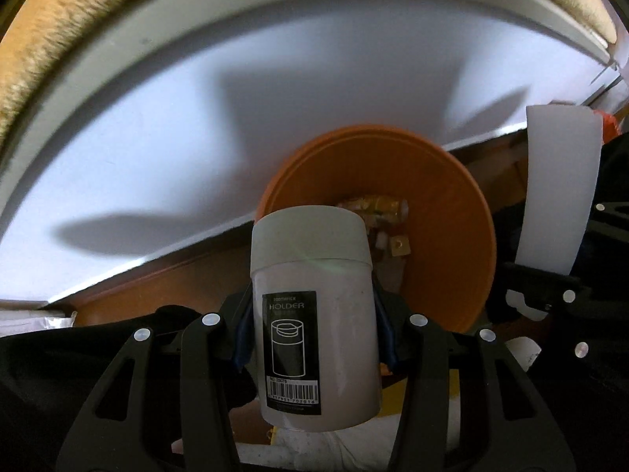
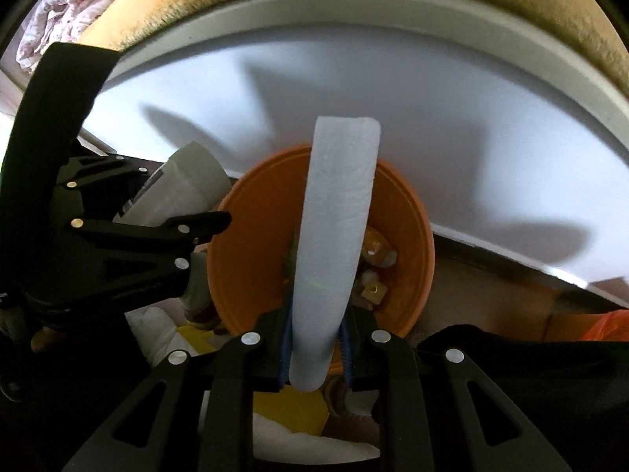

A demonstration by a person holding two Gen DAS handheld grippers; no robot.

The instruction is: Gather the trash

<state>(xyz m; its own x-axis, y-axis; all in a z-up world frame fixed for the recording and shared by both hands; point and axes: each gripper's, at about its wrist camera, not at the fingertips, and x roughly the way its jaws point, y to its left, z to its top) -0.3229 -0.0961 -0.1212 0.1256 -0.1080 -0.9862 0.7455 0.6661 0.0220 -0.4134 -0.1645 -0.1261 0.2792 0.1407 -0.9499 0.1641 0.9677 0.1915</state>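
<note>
Left tool: clamped on white toothpick holder, above orange bin. Right tool: closed on white foam strip, over the same bin, which holds wrappers. White bench beyond.

Setting: a home, and I read it as a bedroom. Landmark: white table. Beyond its far edge, I see a tan, fuzzy plush cover; to the far left of that, a rumpled quilt printed with pink flowers. Just past the table's near edge, below it, I see an orange bin with gold wrappers inside, over wood-brown floor.
</note>
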